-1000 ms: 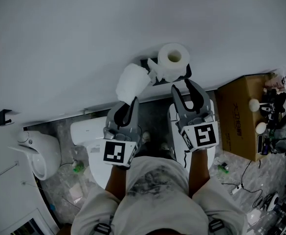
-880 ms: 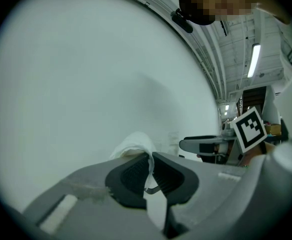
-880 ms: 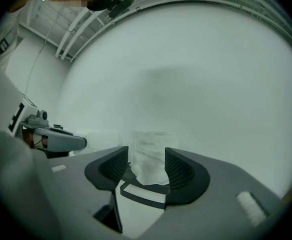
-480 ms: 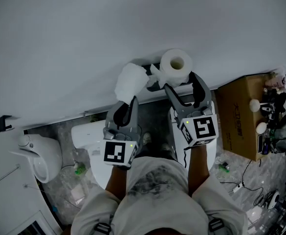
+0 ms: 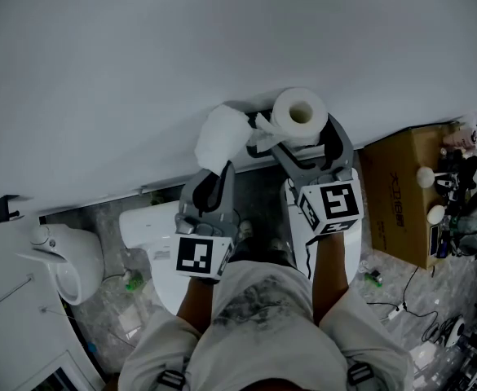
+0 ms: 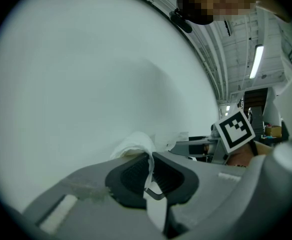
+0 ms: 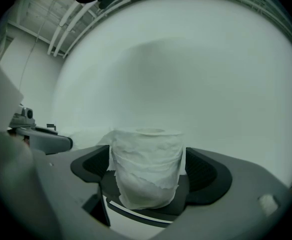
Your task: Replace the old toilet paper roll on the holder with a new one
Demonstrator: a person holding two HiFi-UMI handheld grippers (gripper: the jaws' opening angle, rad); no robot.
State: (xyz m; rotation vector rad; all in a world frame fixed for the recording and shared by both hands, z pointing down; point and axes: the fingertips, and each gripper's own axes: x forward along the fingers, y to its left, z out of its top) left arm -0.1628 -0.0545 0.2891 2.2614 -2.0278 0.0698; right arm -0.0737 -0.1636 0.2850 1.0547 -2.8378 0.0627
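Note:
A white toilet paper roll (image 5: 301,115) stands upright on the dark holder (image 5: 258,122) at the wall. My right gripper (image 5: 302,137) reaches around the roll (image 7: 146,176); its jaws have just been opening and stand wide, with the pads (image 7: 201,171) off the paper. My left gripper (image 5: 219,169) is to the left of the roll, shut on a thin sheet that ends in a crumpled wad of toilet paper (image 5: 222,137). The same sheet (image 6: 148,170) is pinched between its pads in the left gripper view. Whether it joins the roll I cannot tell.
A plain white wall (image 5: 222,39) fills the space ahead. Below are a white toilet (image 5: 144,222), a white wall fixture (image 5: 67,255) at the left, a cardboard box (image 5: 397,198) and cluttered items with cables (image 5: 458,210) at the right.
My right gripper has moved toward the wall and its jaws have spread wide on either side of the roll. The left gripper with its paper has barely shifted.

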